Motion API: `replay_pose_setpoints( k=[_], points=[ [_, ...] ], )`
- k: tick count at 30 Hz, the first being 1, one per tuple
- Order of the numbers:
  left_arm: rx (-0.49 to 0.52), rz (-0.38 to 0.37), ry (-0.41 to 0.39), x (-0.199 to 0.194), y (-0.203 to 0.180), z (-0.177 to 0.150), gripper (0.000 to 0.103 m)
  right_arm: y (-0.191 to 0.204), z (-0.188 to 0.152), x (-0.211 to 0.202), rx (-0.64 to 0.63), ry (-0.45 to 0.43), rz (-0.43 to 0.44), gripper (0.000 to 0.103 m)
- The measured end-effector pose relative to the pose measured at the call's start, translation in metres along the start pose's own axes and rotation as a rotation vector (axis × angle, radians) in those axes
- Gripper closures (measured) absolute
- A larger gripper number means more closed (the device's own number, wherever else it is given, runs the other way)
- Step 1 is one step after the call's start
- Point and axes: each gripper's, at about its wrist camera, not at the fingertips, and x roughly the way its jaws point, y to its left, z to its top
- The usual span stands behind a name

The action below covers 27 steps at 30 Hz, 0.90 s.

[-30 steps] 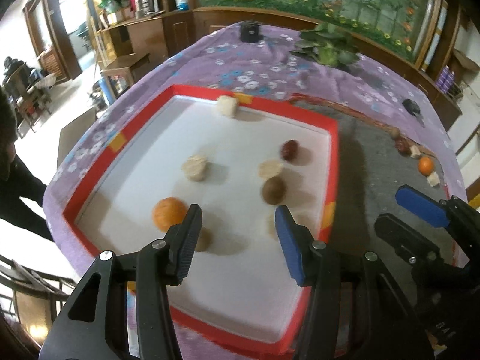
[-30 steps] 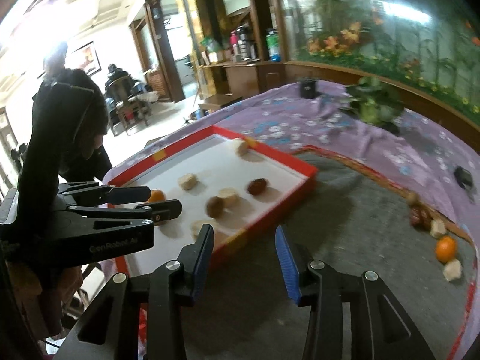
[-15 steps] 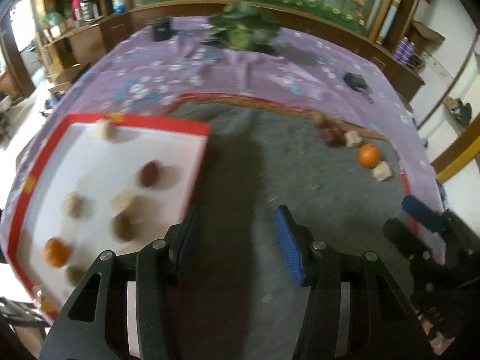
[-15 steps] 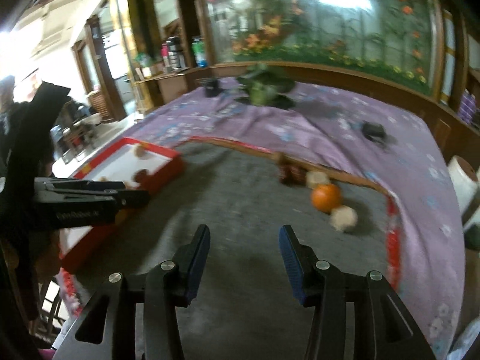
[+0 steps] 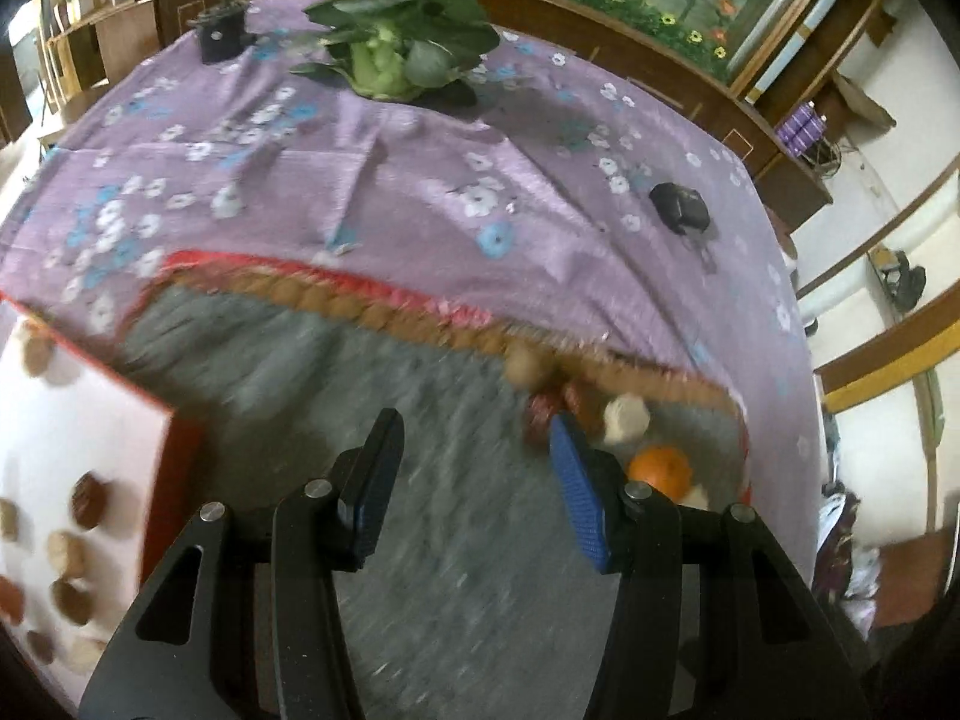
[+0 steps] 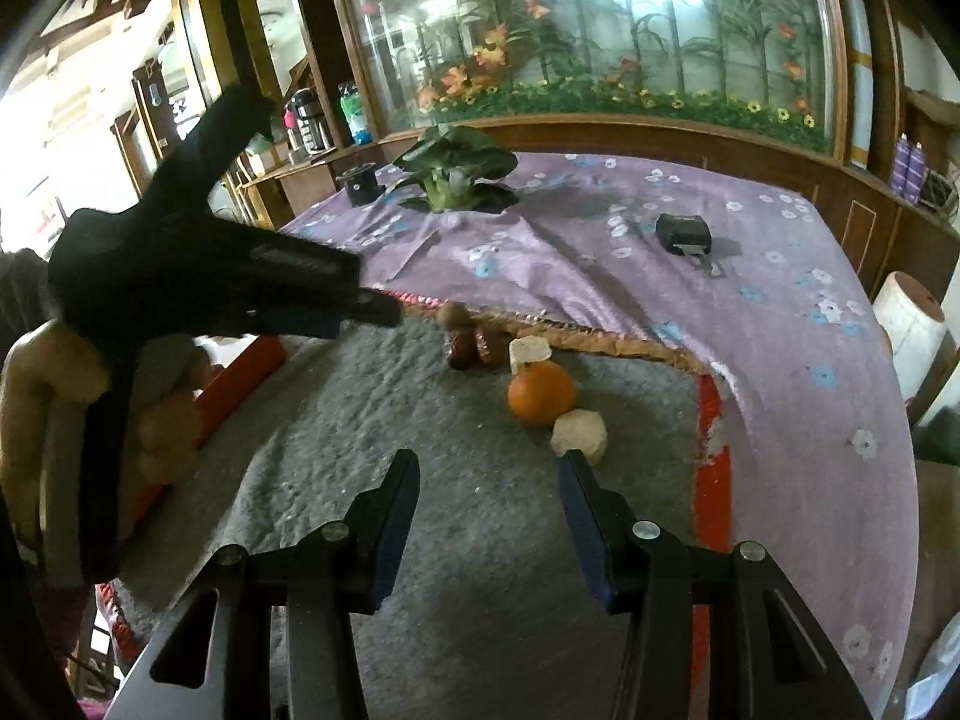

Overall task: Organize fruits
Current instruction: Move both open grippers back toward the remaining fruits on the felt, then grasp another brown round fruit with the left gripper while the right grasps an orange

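Note:
A row of fruits lies on the grey mat [image 6: 420,480] near its far right corner: an orange [image 6: 541,391], two red dates [image 6: 474,348], a brown round fruit [image 6: 451,315] and two pale chunks [image 6: 579,431]. The orange also shows in the left wrist view [image 5: 660,469], beside my left gripper's right finger. My left gripper [image 5: 474,471] is open and empty over the mat. My right gripper [image 6: 487,501] is open and empty, just short of the orange. The red-rimmed white tray [image 5: 174,462] at the left holds several fruits.
A leafy green vegetable [image 6: 453,171], a black round object [image 6: 359,183] and a small black device [image 6: 683,231] lie on the purple flowered cloth [image 6: 600,276] beyond the mat. A white roll [image 6: 909,324] stands at the right table edge.
Both grippers have swung right, away from the tray and toward the fruits at the mat's far right corner. Both stay open and empty.

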Motion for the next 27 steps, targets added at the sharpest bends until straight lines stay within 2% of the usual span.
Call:
replay_pose_setpoints(
  k=[8,13,14,17,19,22,24,27],
  points=[
    [-0.039,-0.02,0.021,0.029,-0.011,0.019,0.053,-0.01,0.001,0.006,0.006,0.003,0.021,0.055],
    [-0.029,-0.029,0.041,0.042,-0.015,0.016,0.053,-0.014,0.001,0.009,0.013,0.003,0.034,0.055],
    [-0.026,-0.022,0.039,0.042,-0.015,0.015,0.057,-0.015,0.001,0.009,0.017,0.002,0.034,0.055],
    [-0.025,-0.003,0.029,0.043,-0.012,0.016,0.082,-0.019,0.005,0.009,0.02,0.001,0.029,0.055],
    [-0.037,-0.027,0.032,0.043,-0.006,0.016,0.082,-0.018,0.009,0.01,-0.002,0.005,0.017,0.055],
    [-0.028,-0.018,0.019,0.038,-0.002,0.013,0.082,-0.018,0.017,0.015,-0.027,0.006,0.019,0.055],
    [-0.029,-0.024,0.009,0.031,0.001,0.011,0.082,-0.017,0.023,0.025,-0.047,0.034,0.032,0.055],
    [-0.026,-0.025,-0.002,0.02,0.005,0.011,0.082,-0.011,0.03,0.043,-0.121,0.075,0.002,0.055]
  ],
)
